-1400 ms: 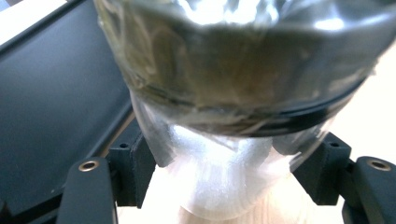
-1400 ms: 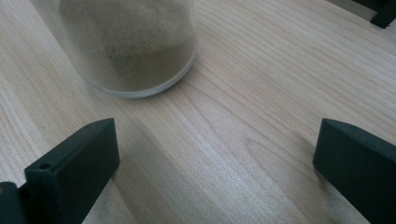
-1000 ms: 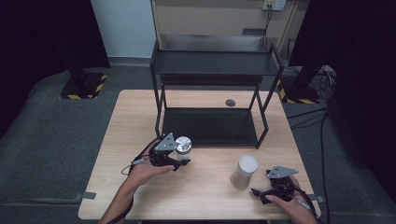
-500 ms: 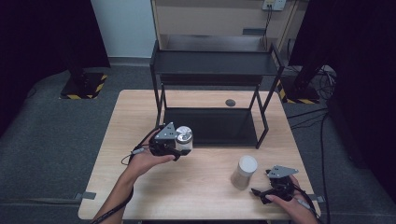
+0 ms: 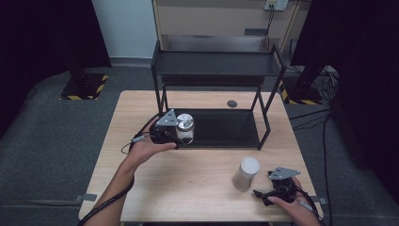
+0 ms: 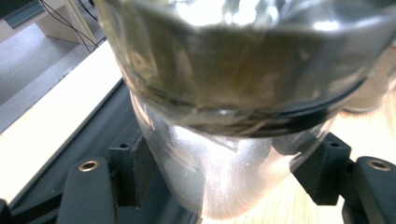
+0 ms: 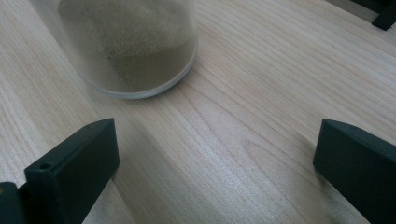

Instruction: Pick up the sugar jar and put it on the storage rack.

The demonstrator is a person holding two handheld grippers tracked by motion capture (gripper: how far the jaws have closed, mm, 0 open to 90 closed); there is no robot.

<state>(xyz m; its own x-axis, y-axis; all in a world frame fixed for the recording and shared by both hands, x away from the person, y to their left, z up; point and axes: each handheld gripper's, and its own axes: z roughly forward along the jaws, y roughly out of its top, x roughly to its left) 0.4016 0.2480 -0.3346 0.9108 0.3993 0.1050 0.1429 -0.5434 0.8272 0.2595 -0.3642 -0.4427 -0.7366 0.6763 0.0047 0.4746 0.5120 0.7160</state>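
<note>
A glass jar (image 5: 185, 126) is clamped in the left gripper (image 5: 175, 133) at the rack's (image 5: 216, 70) lower shelf, seemingly for shelving, while the right gripper (image 5: 267, 195) is held open beside a sand jar (image 5: 246, 173).

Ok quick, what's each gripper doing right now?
Left gripper: shut on the glass jar.
Right gripper: open, holding nothing, near the sand jar.

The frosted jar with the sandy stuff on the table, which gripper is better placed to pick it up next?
The right gripper, probably. It rests open on the table just beside the frosted jar, jaws apart and empty. The left gripper is shut on a glass jar at the shelf rack, farther away.
</note>
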